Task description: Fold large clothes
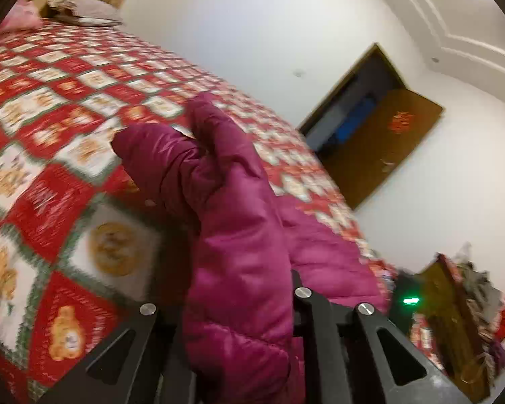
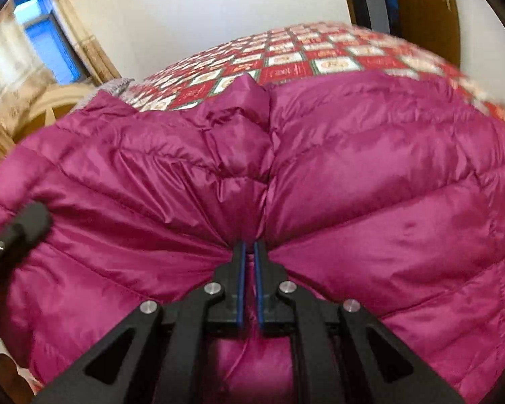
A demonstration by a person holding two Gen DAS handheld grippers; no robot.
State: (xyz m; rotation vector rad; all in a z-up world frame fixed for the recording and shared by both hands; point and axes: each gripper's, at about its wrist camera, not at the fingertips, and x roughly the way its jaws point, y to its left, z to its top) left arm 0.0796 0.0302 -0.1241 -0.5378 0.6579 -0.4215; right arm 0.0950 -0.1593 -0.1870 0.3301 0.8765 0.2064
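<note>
Both hand-held grippers, left (image 1: pixel 239 303) and right (image 2: pixel 249 252), pinch the jacket (image 2: pixel 353 175) tight over the quilted bed (image 1: pixel 67 107), door (image 1: pixel 387 151) beyond.

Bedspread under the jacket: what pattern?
Red-and-white patchwork squares with teddy-bear motifs, green-edged; bedspread shows best in the left wrist view.

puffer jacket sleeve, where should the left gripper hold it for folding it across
Grip the puffer jacket sleeve near its cuff end, coming from the open bedspread side. The sleeve is a thick, puffy tube draped over the left gripper, so a bite across a flattened quilt seam should hold better than the rounded middle. The right gripper already pinches the jacket body, anchoring it.
</note>
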